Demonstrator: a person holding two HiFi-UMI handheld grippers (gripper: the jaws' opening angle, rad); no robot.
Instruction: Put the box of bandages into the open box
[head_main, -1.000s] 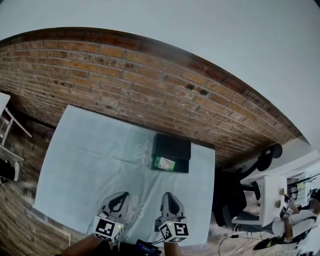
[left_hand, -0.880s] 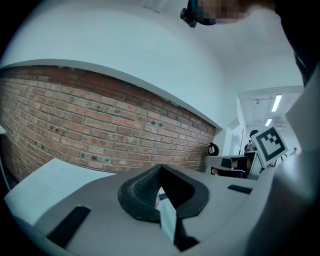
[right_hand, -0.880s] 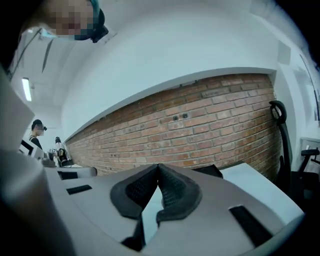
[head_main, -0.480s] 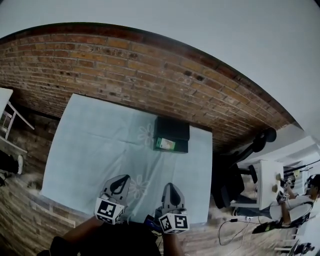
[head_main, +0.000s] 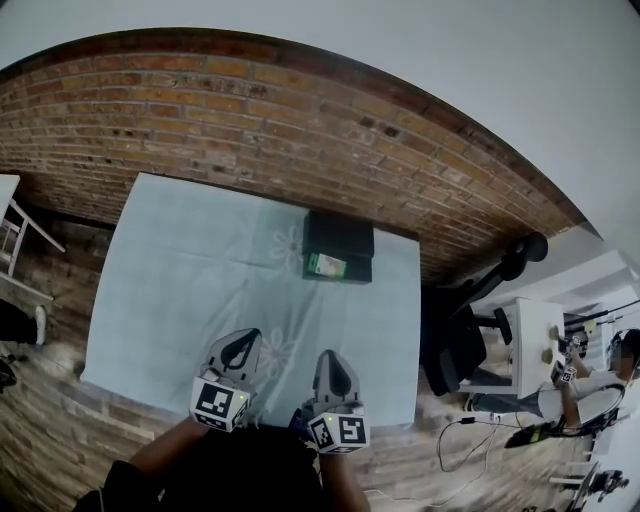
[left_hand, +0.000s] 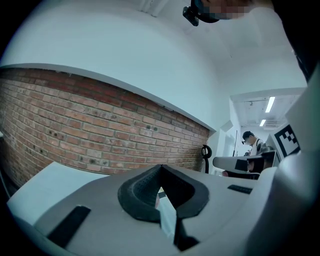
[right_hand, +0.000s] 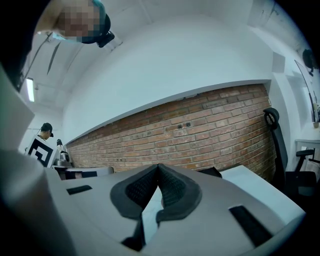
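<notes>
A black open box (head_main: 340, 240) sits at the far side of the table, near the brick wall. In its near part lies a green and white box of bandages (head_main: 326, 265). My left gripper (head_main: 240, 345) and right gripper (head_main: 331, 362) hang side by side over the table's near edge, well short of the box. Both are shut, with nothing between the jaws. In the left gripper view the tips of my left gripper (left_hand: 161, 167) meet; in the right gripper view my right gripper (right_hand: 159, 167) is pressed shut too, and a corner of the black box (right_hand: 210, 172) shows behind it.
A pale blue cloth with a flower print covers the table (head_main: 190, 270). A brick wall (head_main: 260, 130) runs close behind it. A black office chair (head_main: 470, 310) stands at the right end, a white desk (head_main: 535, 350) with a person beyond it. Wooden floor lies around.
Both grippers have drawn back slightly toward me at the table's near edge. The view has shifted, so the table and box sit higher in the picture.
</notes>
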